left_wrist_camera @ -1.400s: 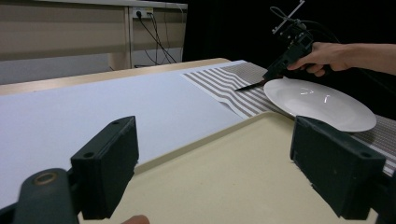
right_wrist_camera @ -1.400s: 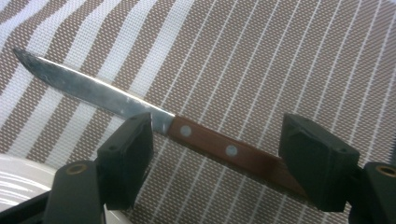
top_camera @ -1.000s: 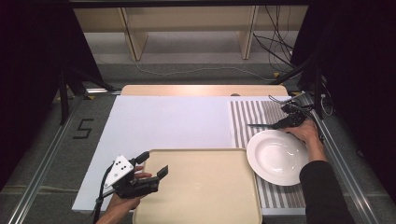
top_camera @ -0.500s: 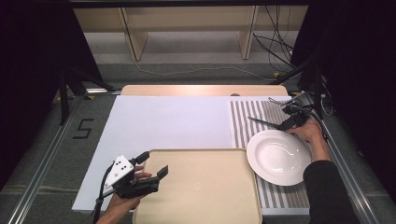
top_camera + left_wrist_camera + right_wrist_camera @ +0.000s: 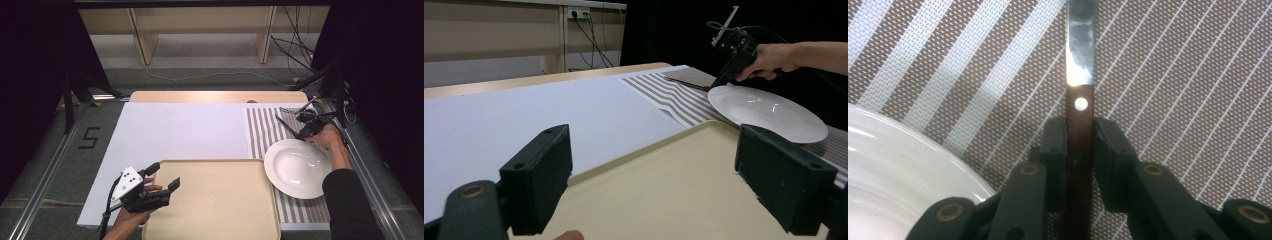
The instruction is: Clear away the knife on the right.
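Observation:
A knife [image 5: 1080, 60] with a dark wooden handle and steel blade lies on the striped placemat [image 5: 1173, 75], beside a white plate [image 5: 893, 170]. My right gripper [image 5: 1079, 130] has just been closing and its pads press both sides of the handle. From above, the right gripper [image 5: 303, 135] sits at the plate's [image 5: 297, 167] far rim, the knife [image 5: 286, 126] pointing away to the left. My left gripper [image 5: 164, 174] stands open over the near left corner of a beige tray [image 5: 215, 200], nothing between its jaws.
The left gripper view looks across the tray [image 5: 664, 185] and the white table cover [image 5: 524, 110] to the plate [image 5: 769, 110] and right gripper [image 5: 724, 80]. The placemat [image 5: 260, 130] covers the table's right end. Cables hang behind the far right corner.
The right gripper's jaws have drawn together onto the knife handle, with the hand barely shifting. The left gripper has stayed where it was.

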{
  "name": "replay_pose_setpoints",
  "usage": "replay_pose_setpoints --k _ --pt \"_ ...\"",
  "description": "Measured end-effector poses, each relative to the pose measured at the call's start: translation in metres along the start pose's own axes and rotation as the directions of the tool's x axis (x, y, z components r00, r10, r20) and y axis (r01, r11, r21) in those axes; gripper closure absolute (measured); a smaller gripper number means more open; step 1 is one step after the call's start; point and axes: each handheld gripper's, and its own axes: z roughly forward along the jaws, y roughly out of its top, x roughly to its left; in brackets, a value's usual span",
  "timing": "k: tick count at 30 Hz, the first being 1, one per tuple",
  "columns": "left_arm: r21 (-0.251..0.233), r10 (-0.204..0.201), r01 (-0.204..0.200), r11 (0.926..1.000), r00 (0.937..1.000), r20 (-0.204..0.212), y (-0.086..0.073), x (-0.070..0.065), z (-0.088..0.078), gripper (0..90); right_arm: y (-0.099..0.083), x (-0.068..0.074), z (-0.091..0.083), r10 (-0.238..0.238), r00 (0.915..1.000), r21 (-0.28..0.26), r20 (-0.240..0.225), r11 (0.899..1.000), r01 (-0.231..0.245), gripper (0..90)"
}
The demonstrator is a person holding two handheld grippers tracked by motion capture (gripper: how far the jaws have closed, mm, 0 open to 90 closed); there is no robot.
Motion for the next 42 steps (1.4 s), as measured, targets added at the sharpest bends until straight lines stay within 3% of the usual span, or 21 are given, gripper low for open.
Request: replay_pose_setpoints --k 9,14,21,25,27,28,32,38,42 --pt "0.000 0.001 -0.001 1.0000 1.0000 -0.001 0.000 0.000 0.000 15.0 0.005 0.009 0.000 -0.114 0.9912 0.030 0.066 0.993 0.113 77.4" --pt "0.001 0.001 -0.001 1.0000 1.0000 -0.001 0.000 0.000 0.000 15.0 0.004 0.011 -0.001 -0.143 0.9829 0.036 0.116 0.990 0.139 77.9" --pt "0.002 0.002 -0.002 1.0000 1.0000 -0.003 0.000 0.000 0.000 15.0 0.003 0.009 -0.011 -0.148 0.9754 -0.018 0.163 0.988 0.153 77.9" --pt "0.003 0.003 -0.003 1.0000 1.0000 -0.004 0.000 0.000 0.000 15.0 0.004 0.011 -0.025 -0.134 0.9716 -0.090 0.195 0.984 0.154 77.9" --pt "0.004 0.006 -0.006 1.0000 1.0000 -0.004 0.000 0.000 0.001 15.0 0.004 0.012 -0.033 -0.153 0.9670 -0.104 0.203 0.979 0.177 77.9" --pt "0.003 0.002 -0.002 1.0000 1.0000 -0.003 0.000 0.000 0.001 15.0 0.004 0.016 -0.039 -0.134 0.9689 -0.137 0.208 0.977 0.164 77.9" --pt "0.005 0.007 -0.007 1.0000 1.0000 -0.001 0.000 -0.001 0.000 15.0 0.001 0.031 -0.059 -0.147 0.9675 -0.202 0.206 0.961 0.189 77.9" --pt "0.005 0.012 -0.012 0.9999 0.9999 -0.001 0.000 -0.001 0.000 15.0 -0.005 0.062 -0.081 -0.176 0.9638 -0.284 0.200 0.931 0.229 77.8" --pt "0.002 0.008 -0.008 1.0000 1.0000 -0.002 0.000 -0.001 0.000 15.0 -0.015 0.088 -0.093 -0.188 0.9628 -0.344 0.194 0.906 0.246 77.8"
